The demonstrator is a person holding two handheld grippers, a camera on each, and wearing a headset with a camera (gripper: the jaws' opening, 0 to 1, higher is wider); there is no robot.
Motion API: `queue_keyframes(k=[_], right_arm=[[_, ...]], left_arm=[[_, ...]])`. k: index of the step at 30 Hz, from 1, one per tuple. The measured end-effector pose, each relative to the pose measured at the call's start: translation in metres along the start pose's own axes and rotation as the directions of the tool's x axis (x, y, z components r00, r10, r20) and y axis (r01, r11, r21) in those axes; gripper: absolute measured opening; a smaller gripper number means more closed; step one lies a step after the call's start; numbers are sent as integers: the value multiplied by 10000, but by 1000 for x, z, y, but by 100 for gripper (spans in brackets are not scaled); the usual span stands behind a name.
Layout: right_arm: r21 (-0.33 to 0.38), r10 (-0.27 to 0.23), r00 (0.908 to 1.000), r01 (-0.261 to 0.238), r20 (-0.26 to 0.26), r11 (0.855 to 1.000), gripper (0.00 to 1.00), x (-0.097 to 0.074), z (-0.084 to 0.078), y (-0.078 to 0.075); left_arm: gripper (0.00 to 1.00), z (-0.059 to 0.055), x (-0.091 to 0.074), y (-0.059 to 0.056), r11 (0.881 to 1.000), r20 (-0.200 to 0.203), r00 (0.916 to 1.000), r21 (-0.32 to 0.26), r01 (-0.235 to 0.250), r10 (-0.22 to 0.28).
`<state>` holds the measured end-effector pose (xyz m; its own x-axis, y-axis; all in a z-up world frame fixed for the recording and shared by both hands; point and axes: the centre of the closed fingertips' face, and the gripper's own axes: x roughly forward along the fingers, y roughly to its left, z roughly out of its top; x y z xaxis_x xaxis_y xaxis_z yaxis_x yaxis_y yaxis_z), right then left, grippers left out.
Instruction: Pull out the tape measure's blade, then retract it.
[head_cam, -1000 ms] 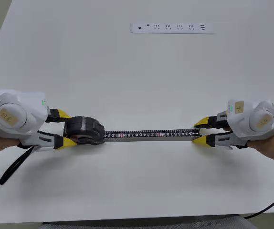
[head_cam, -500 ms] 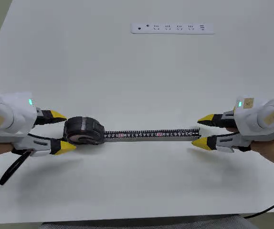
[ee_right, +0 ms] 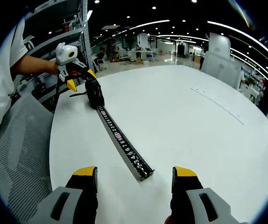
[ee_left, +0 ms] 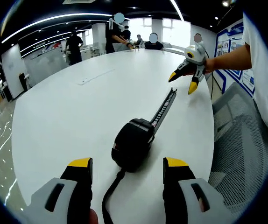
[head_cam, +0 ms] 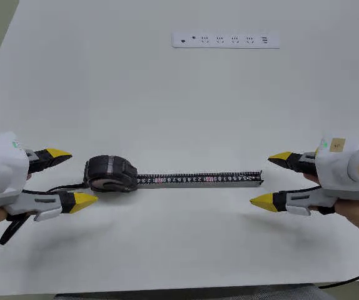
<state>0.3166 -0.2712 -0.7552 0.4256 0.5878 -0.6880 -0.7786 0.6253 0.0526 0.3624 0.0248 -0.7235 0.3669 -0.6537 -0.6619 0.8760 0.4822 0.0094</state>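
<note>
1. The black rubber-cased tape measure [head_cam: 109, 173] lies on the white tabletop [head_cam: 179, 94]. Its dark, numbered steel blade [head_cam: 198, 179] is drawn out flat toward the person's right.
2. The left gripper [head_cam: 82, 175] is spread wide and grips nothing. Its yellow tips flank the case end without touching it.
3. The right gripper [head_cam: 261, 181] is equally wide open and empty, with the blade's hooked end just ahead of its tips.
4. The pull-out looks finished, so retraction probably remains.
5. Risk: with nothing holding either end, a released blade could whip back, skid the light case across the smooth top, or slam its hook into the case mouth.
6. Risk: closing on the rounded case off-centre may squeeze it out of the jaws. Pinching the thin blade by its edges could kink it.
7. Whether a lock or brake is engaged cannot be made out on the case.
8. In the head view, both gripper bodies run off the frame edges. The hook's shape is too small to read.
</note>
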Motion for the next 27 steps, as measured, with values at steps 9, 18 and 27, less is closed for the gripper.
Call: queue_keyframes(k=[9, 18, 27], right_arm=[[283, -487, 9988, 488, -15, 9984, 75, -11, -4, 4], [500, -785, 9969, 785, -8, 9957, 80, -22, -10, 10], [635, -962, 9954, 962, -27, 9933, 82, -30, -18, 19]], left_arm=[[68, -10, -10, -2, 9946, 162, 9980, -852, -597, 613], [75, -20, -15, -10, 9812, 441, 9937, -1685, -945, 1032], [78, -31, -28, -14, 9704, 413, 9854, -1856, -1549, 1652]])
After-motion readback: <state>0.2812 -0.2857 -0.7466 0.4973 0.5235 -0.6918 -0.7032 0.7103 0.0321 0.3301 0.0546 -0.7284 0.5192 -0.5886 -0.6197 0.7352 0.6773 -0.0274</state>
